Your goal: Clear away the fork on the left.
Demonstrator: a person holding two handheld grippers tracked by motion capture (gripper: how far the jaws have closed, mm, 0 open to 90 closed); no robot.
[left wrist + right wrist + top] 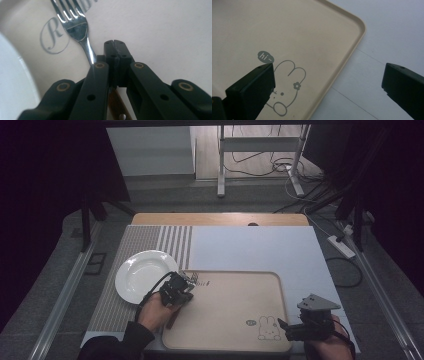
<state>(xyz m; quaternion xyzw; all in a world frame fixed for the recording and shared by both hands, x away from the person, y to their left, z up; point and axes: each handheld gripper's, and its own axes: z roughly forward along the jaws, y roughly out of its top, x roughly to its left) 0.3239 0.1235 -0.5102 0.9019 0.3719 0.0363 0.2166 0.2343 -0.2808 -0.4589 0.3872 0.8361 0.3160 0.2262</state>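
A steel fork with a brown wooden handle crosses the far left corner of the beige tray, tines over the printed lettering. My left gripper is shut, fingertips pressed together, and the fork's neck runs beneath its left finger, so the grip point is hidden. The handle end sticks out below the hand, past the tray's left rim. My right gripper hangs open over the tray's near right corner, its jaws either side of the rabbit drawing, with nothing between them.
A white plate sits left of the tray on a striped grey placemat. A pale mat covers the table behind and right of the tray. Beyond the far edge are a metal stand, cables and a power strip.
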